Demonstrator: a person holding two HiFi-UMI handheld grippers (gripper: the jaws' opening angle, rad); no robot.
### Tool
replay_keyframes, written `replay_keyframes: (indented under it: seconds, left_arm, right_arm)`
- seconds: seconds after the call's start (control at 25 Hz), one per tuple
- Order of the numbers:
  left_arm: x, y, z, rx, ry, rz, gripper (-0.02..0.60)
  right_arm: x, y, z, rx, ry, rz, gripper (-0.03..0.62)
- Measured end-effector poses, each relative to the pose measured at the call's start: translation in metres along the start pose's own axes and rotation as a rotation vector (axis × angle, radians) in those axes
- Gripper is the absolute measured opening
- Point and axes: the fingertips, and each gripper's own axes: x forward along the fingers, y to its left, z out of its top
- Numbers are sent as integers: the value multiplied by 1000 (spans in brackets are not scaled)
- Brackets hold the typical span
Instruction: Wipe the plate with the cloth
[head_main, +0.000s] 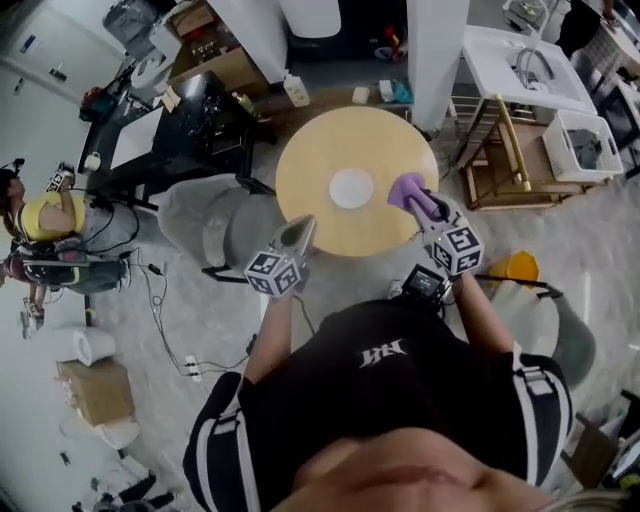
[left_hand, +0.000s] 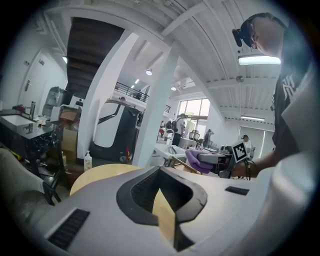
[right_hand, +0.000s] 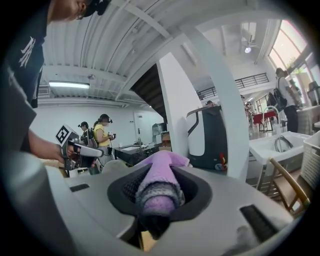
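A white plate (head_main: 351, 188) lies near the middle of a round wooden table (head_main: 320, 165). My right gripper (head_main: 420, 203) hovers just right of the plate, shut on a purple cloth (head_main: 405, 187). In the right gripper view the cloth (right_hand: 157, 197) is pinched between the jaws of that gripper (right_hand: 159, 182), bunched and sticking forward. My left gripper (head_main: 300, 233) hangs over the table's near edge, left of the plate, jaws together and holding nothing. In the left gripper view its tip (left_hand: 162, 187) sits above the tabletop (left_hand: 100, 175), and the cloth (left_hand: 200, 161) shows at the right.
A grey padded chair (head_main: 210, 215) stands left of the table and a wooden chair (head_main: 500, 150) to its right. A black desk (head_main: 170, 130) and a white sink unit (head_main: 520, 65) stand farther back. A person in yellow (head_main: 45, 215) is at the far left.
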Motion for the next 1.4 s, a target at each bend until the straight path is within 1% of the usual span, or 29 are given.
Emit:
replay_keyframes:
  seconds: [0.08,0.2,0.32,0.44,0.64,0.92,1.08,1.28,1.4]
  left_arm:
    - [7,2,11,-2,-1,30,12]
    - [16,12,22,-18,-14,49,12]
    - [17,33,23,-28,-3,66,13]
    - [26,52,16,-53,12,68,12]
    - [62,83,5,-86,33,-3,12]
    - [107,133,-13,-139,109,-107,12]
    - [132,162,-18,-151,141,-156,13]
    - [151,182,-31,-185,170,-200,13]
    - [161,187,-46,-206,197,-205,12]
  right_arm:
    - [11,-19,6,-9,-5,17,100]
    - [29,-42,20,-20,-12,24,100]
    - [48,-44,31,-31,-19,32,100]
    - [60,-45,25,-34,8,31,100]
    - [77,-48,16,-24,78,-24,100]
    - [114,-46,29,-37,136,-90,100]
    - [136,-46,29,-26,160,-136,100]
    - [155,-47,25,-21,193,-169,100]
    - [165,-51,21,-28,203,-157,100]
